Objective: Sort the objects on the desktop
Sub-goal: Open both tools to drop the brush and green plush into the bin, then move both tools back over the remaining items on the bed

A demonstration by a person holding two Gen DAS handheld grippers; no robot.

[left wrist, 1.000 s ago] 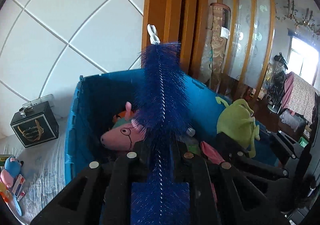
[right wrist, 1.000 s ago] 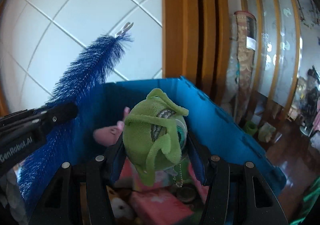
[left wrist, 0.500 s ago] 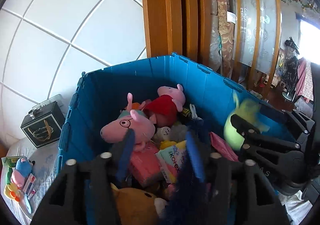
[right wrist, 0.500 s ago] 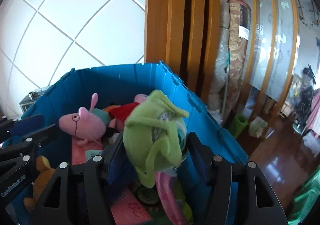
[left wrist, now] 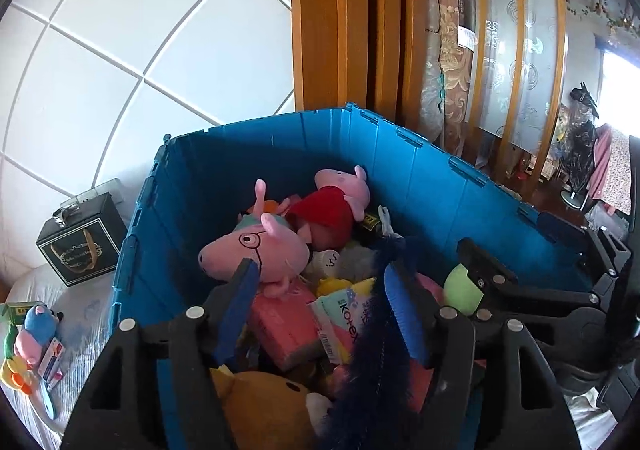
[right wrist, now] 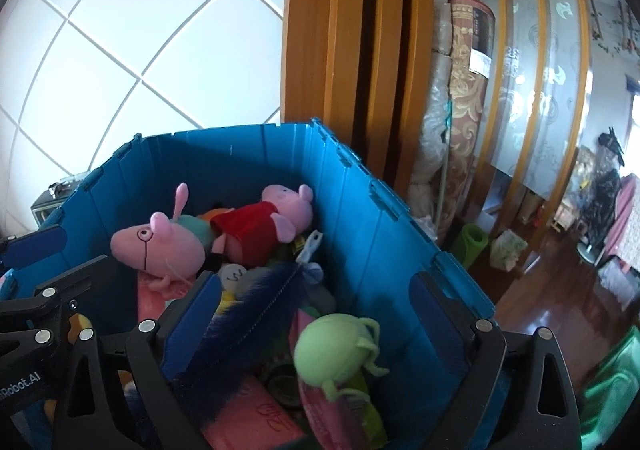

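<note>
A blue crate [left wrist: 280, 126] [right wrist: 224, 134] full of toys fills both views. My left gripper [left wrist: 320, 304] hangs over its near side, jaws opening. The blue bristle brush [left wrist: 376, 354] [right wrist: 256, 310] lies loose on the pile, leaning by the right pad, with no pad pressing on it. My right gripper [right wrist: 316, 316] is over the crate's right part, jaws opening wide. The green plush [right wrist: 332, 346] [left wrist: 460, 288] rests on the contents between them, free of both pads. Each gripper shows at the edge of the other's view.
Inside the crate lie two pink pig plushes [left wrist: 256, 250] [left wrist: 340, 198], a tissue pack [left wrist: 344, 318], a pink box [left wrist: 288, 326] and a brown bear [left wrist: 260, 406]. A black gift box [left wrist: 80, 242] and small toys [left wrist: 32, 334] sit on the white cloth at left. A wooden frame and a rolled carpet stand behind.
Both grippers opened over the crate. The left let go of the blue brush, which fell flat onto the pile. The right released the green plush, which dropped into the crate.
</note>
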